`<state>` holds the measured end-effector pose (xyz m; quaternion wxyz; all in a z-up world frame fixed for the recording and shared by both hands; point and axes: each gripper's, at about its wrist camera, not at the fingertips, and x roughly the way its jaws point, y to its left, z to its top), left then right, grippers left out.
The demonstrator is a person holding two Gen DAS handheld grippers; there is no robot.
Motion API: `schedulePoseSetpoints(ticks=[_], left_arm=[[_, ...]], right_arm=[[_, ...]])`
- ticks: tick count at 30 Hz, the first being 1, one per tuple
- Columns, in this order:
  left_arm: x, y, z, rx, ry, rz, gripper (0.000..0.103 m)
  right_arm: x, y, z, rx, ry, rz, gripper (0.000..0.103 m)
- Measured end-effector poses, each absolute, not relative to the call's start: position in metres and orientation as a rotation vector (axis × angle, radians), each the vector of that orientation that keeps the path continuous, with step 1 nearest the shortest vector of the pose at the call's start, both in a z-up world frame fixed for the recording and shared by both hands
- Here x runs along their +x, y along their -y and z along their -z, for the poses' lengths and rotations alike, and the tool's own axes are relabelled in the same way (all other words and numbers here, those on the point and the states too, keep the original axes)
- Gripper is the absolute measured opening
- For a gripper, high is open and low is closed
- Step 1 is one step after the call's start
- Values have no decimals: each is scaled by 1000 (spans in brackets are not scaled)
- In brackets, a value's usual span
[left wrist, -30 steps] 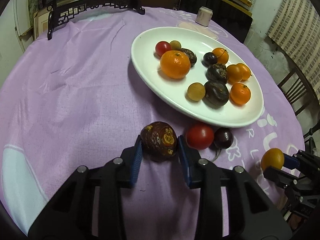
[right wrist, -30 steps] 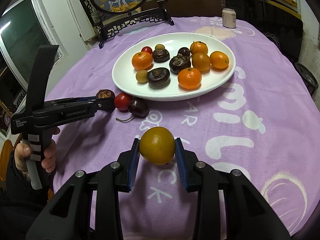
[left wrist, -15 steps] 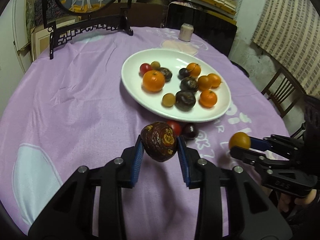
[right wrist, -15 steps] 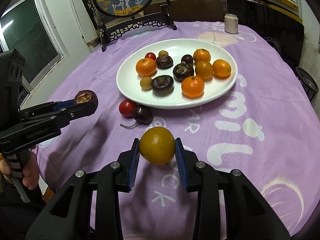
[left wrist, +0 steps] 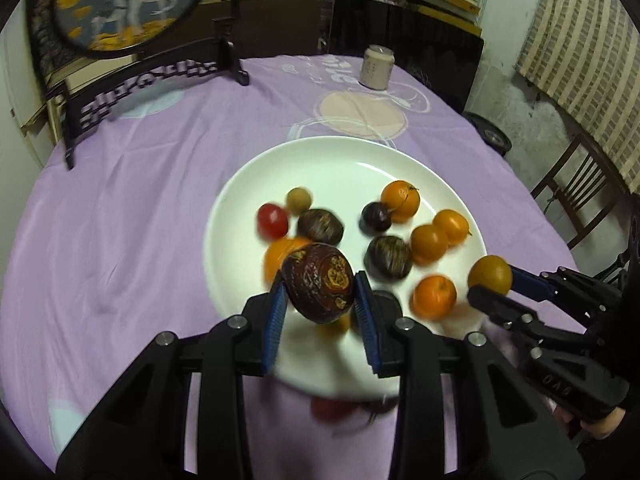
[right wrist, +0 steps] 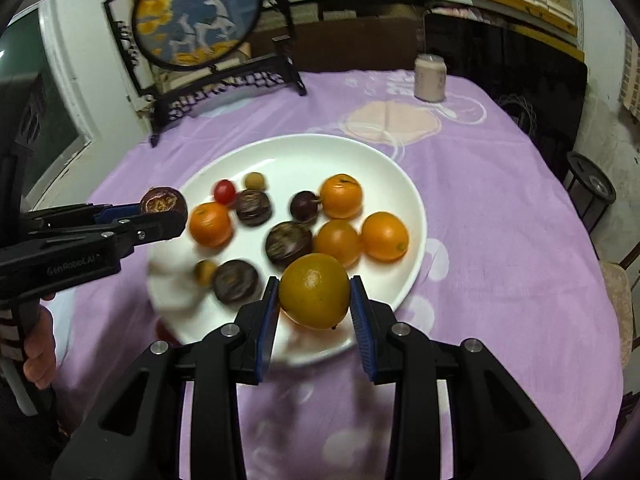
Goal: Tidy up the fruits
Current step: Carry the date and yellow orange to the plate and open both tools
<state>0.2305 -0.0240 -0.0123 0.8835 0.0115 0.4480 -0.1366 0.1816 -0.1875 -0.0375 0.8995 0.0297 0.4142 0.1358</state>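
Note:
A white plate [left wrist: 344, 160] [right wrist: 304, 156] on the purple tablecloth holds several oranges, dark passion fruits, a red tomato and small yellow fruits. My left gripper [left wrist: 320, 300] is shut on a wrinkled dark passion fruit [left wrist: 318, 282] and holds it above the plate's near edge; it also shows in the right wrist view [right wrist: 164, 202]. My right gripper [right wrist: 314, 300] is shut on a yellow-orange fruit [right wrist: 314, 290] above the plate's near rim; it shows in the left wrist view [left wrist: 490, 276] too.
A red tomato [left wrist: 332, 408] and a dark cherry lie blurred on the cloth just before the plate. A small jar [left wrist: 376, 66] [right wrist: 430, 78] and a framed round picture on a black stand [left wrist: 132, 4] [right wrist: 200, 12] are at the table's far side. A chair [left wrist: 576, 196] stands at the right.
Both grippers have risen and moved forward over the plate's near part with their fruits still held. The tomato and cherry on the cloth now lie below the left gripper.

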Motion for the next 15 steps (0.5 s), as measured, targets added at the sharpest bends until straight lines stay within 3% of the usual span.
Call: schedulePoseSetpoints(ticks=[8,9,10,12,13,15], left_arm=[[259,44,25,33,-962,295,35],[261,44,25,30,-963,291,37],[262,42,23,22,-960,293,41],[257,37,16,0,-939,295,72],[251,33,10,-1,-916,288,74],[233,24,-2,6,-861,267,77]], right_arm=[[201,192,46,74,-877,-284,36],[203,193,45,76,-879,-275,41],[202,194,43,75,-873,-268,44],[196,195,35,68,-844,-252,50],[192,195,32,66,-836,-248,57],[172,196,19,75,-801,-261,60]])
